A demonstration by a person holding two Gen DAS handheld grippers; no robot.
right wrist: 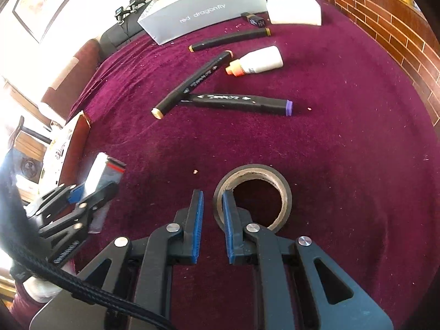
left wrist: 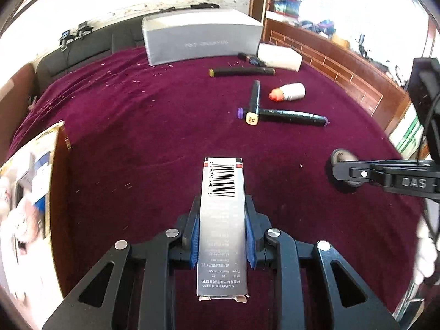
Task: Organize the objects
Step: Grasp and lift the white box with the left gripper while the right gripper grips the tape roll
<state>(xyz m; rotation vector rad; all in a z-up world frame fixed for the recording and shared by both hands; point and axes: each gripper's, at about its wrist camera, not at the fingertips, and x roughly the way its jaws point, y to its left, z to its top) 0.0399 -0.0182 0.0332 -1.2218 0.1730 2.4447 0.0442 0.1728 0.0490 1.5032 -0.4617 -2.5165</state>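
Our left gripper (left wrist: pixel 222 220) points steeply down at the bench (left wrist: pixel 137 126), its blue fingers (left wrist: pixel 194 236) clenched on the long sides of a narrow silver glue box (left wrist: pixel 222 220) whose barcode end points away from us. In the right wrist view this same box (right wrist: pixel 100 172) shows at the left edge, held off the maroon cloth.

Our right gripper (right wrist: pixel 213 200) also tilts down, and its fingers (right wrist: pixel 198 211) grip the near wall of a roll of tape (right wrist: pixel 283 189), one finger outside the ring and the other inside it. The roll lies flat on the cloth.

Farther off lie three black markers: one with purple caps (right wrist: pixel 242 101), one with tan caps (right wrist: pixel 192 81) resting across its end, and a third (right wrist: pixel 229 40) beyond them. A white bottle with an orange cap (right wrist: pixel 258 62) lies on its side just beside the crossed pair. A grey shoebox (right wrist: pixel 203 11) and a white block (right wrist: pixel 294 9) stand along the far edge, with a small dark object (right wrist: pixel 253 19) between them. A framed picture (left wrist: pixel 27 206) leans at the left.
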